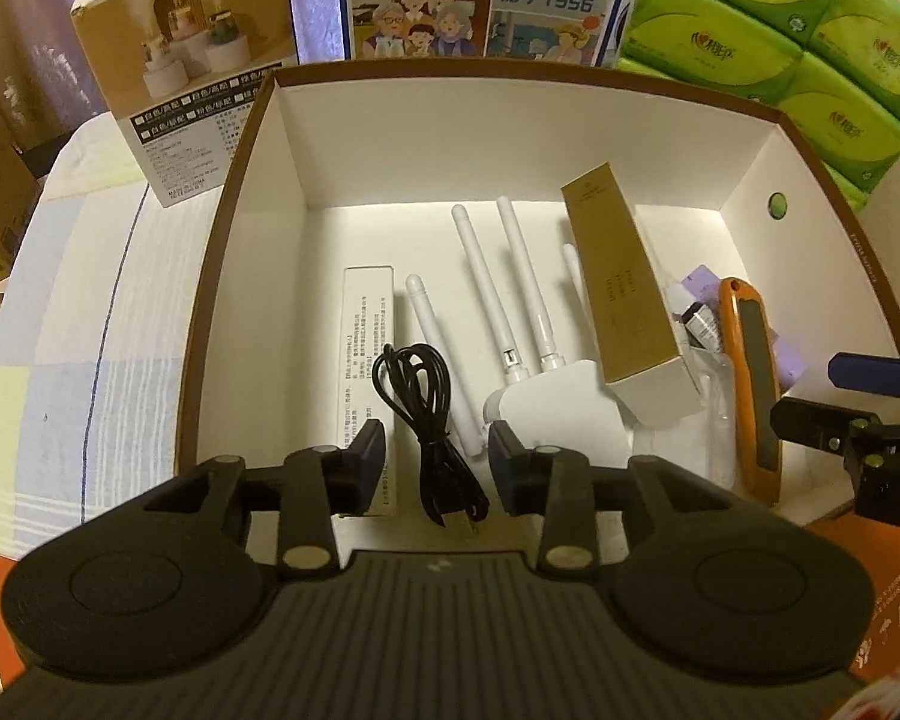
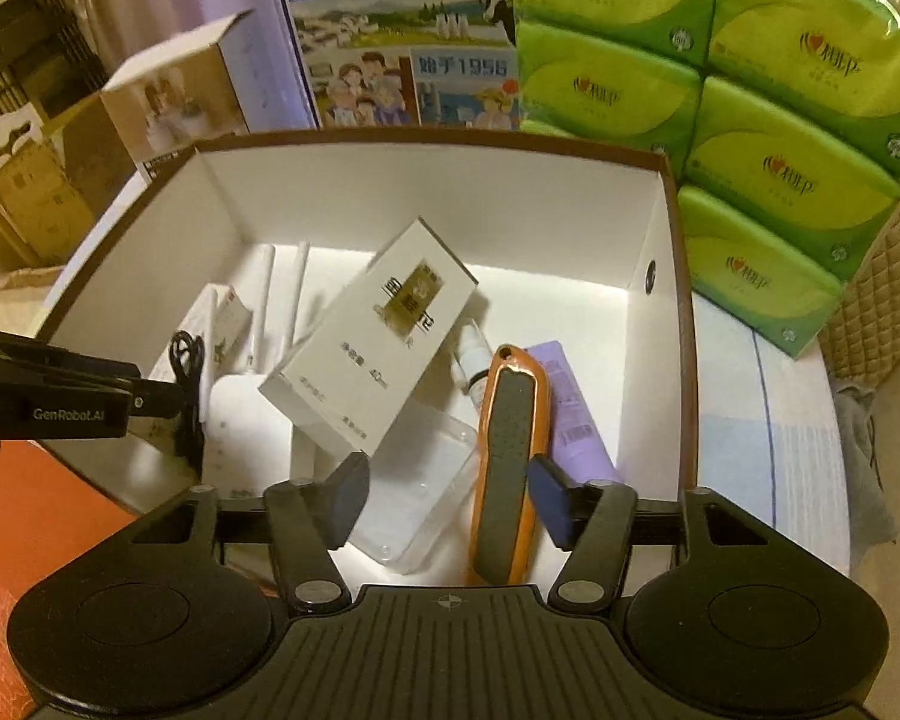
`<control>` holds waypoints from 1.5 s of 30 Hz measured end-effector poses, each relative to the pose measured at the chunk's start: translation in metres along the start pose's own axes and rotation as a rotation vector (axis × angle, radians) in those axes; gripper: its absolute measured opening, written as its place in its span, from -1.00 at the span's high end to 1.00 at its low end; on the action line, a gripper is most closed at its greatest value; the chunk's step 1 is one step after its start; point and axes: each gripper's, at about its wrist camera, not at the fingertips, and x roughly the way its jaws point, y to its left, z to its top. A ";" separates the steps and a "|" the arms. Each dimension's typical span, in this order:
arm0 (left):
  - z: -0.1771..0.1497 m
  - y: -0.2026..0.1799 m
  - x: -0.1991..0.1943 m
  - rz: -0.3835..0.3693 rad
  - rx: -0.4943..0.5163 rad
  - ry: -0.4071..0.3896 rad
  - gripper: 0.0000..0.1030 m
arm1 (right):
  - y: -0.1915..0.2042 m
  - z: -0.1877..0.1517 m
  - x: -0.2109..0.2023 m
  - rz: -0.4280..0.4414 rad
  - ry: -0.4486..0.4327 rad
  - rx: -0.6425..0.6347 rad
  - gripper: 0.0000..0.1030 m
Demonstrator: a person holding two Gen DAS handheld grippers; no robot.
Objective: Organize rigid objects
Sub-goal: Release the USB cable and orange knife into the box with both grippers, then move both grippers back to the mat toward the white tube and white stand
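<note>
The big open box (image 1: 252, 138) held everything: a tall carton (image 2: 372, 342) propped at a tilt on the white router (image 1: 528, 384), likely to topple if nudged. The right claw (image 2: 447, 498) stood half open around the orange knife (image 2: 510, 456), pads clear. The left claw (image 1: 435, 450) hung narrowly open over the black cable (image 1: 426, 414), gripping nothing.
</note>
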 end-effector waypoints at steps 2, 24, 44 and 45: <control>-0.001 -0.001 -0.004 -0.001 0.001 -0.007 0.37 | 0.001 0.000 -0.004 0.006 -0.009 0.008 -0.13; -0.026 -0.018 -0.094 -0.035 0.022 -0.164 0.37 | 0.004 -0.021 -0.079 0.068 -0.165 0.072 -0.16; -0.104 -0.029 -0.156 -0.054 -0.002 -0.198 0.37 | 0.036 -0.083 -0.126 0.213 -0.153 0.052 -0.16; -0.108 -0.030 -0.158 -0.055 -0.004 -0.195 0.37 | 0.038 -0.086 -0.127 0.215 -0.150 0.050 -0.16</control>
